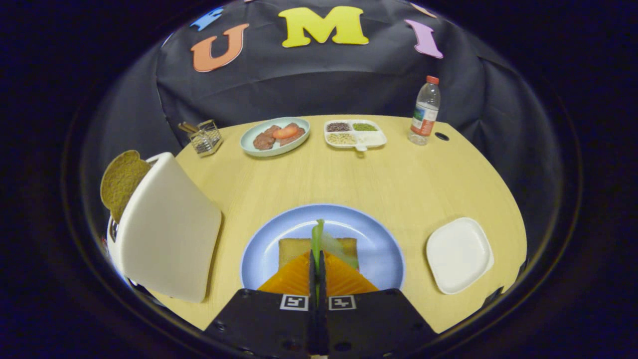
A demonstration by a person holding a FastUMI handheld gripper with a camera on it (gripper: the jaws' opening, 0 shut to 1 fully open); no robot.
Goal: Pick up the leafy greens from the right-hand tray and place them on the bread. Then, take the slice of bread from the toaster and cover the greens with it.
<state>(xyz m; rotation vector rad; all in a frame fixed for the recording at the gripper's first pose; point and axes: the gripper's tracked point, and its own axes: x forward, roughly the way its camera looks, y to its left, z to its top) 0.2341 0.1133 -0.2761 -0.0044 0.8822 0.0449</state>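
Pinching leafy greens [317, 239] | fingers [317, 267] closed | above bread [291, 248] | tray [458, 255] bare

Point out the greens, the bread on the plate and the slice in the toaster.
greens [317, 234], gripper view, upper leaf above the shut tongs [317, 262]
bread [291, 247], gripper view, left top face
toaster slice [121, 180], gripper view, exposed face
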